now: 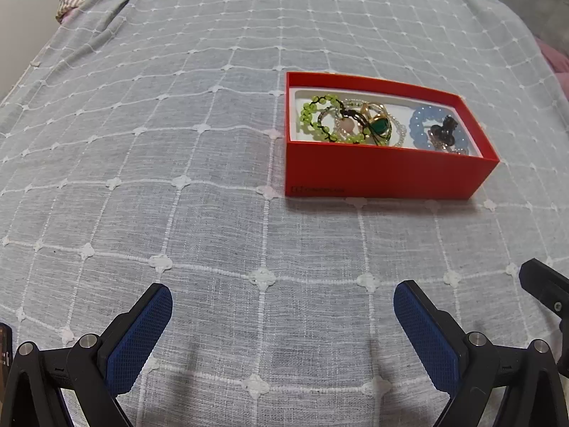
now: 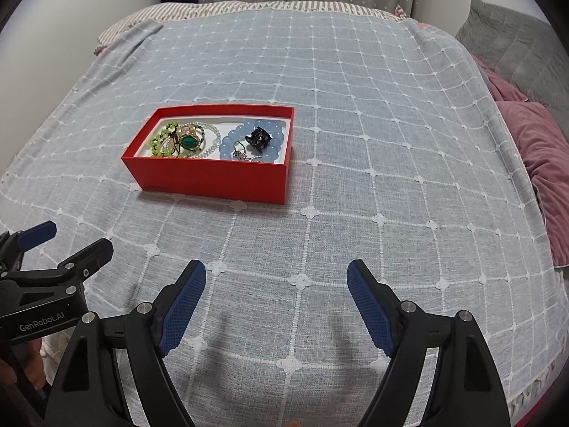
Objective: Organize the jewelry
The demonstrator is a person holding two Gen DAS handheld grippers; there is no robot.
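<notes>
A red box with a white lining stands on the bed. Inside lie a green bead bracelet, a green stone pendant, a pearl strand, a blue bead bracelet and a dark clip. My left gripper hovers open over bare cloth, short of the box and left of it. My right gripper is open too, nothing between its blue pads, nearer than the box and right of it.
A grey-blue coverlet with a white grid covers the bed. Pink pillows and a grey cushion lie along the right edge. A striped sheet shows at the far end. The left gripper's finger shows at lower left.
</notes>
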